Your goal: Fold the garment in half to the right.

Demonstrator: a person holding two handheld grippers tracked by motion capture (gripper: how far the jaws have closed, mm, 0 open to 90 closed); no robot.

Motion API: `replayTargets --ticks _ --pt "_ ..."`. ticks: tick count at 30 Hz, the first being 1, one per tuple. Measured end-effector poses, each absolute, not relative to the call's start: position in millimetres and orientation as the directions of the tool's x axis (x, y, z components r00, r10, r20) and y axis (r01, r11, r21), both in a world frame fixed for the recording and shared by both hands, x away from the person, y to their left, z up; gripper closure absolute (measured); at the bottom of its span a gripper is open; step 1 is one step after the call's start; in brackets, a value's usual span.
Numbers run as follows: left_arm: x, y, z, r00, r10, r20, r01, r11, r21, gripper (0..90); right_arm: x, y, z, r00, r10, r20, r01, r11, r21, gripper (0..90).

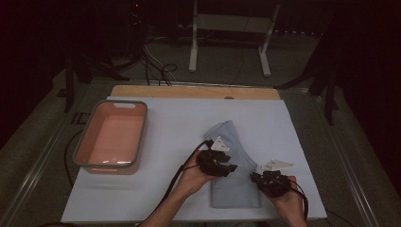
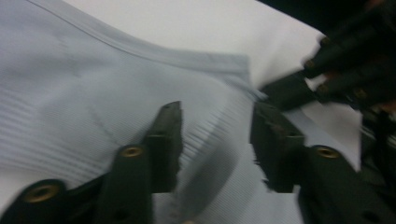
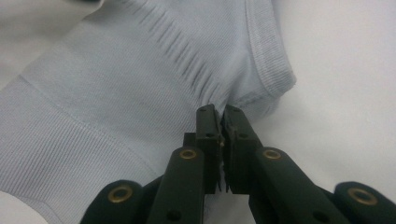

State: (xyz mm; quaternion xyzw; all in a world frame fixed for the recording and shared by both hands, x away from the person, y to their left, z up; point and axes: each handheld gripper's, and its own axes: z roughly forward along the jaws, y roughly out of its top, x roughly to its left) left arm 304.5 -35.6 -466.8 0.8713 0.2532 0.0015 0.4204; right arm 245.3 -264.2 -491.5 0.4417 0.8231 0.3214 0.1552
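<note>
left gripper [image 1: 226,166]: we hold it left of the other, jaws parted, pointing right | right gripper [image 1: 257,177]: near right, jaws pinched together

Pale blue ribbed garment [image 1: 234,175], folded into a long narrow shape, is lying flat on the desk [image 1: 165,189], running from 12 o'clock to 6 o'clock right of centre. Top end is tapering toward 12, bottom end squared off at 6. Fabric is puckering into tight pleats along its 3 o'clock edge [image 3: 205,79]; hemmed band [image 3: 268,56] is curling there.
</note>
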Motion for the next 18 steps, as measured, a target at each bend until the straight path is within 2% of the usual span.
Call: replayTargets --ticks 3,7,11,18 --pt "297.3 -39.7 -471.3 0.886 0.414 -0.208 0.426 -0.552 0.717 69.0 245.4 -264.5 -491.5 -0.561 0.827 0.029 0.627 0.402 0.667 85.3" --pt "295.4 -47.1 -478.6 0.885 0.439 -0.156 0.417 -0.598 0.684 75.3 245.0 -264.1 -491.3 -0.554 0.832 0.036 0.635 0.393 0.665 82.4" --pt "295.5 -54.7 -490.0 0.883 0.452 -0.124 0.416 -0.634 0.652 78.2 242.1 -265.9 -489.3 -0.536 0.844 0.040 0.638 0.373 0.673 64.0" --pt "296.3 -63.0 -501.3 0.873 0.478 -0.100 0.427 -0.649 0.630 81.2 240.2 -270.8 -493.4 -0.497 0.860 0.115 0.687 0.309 0.657 35.3"
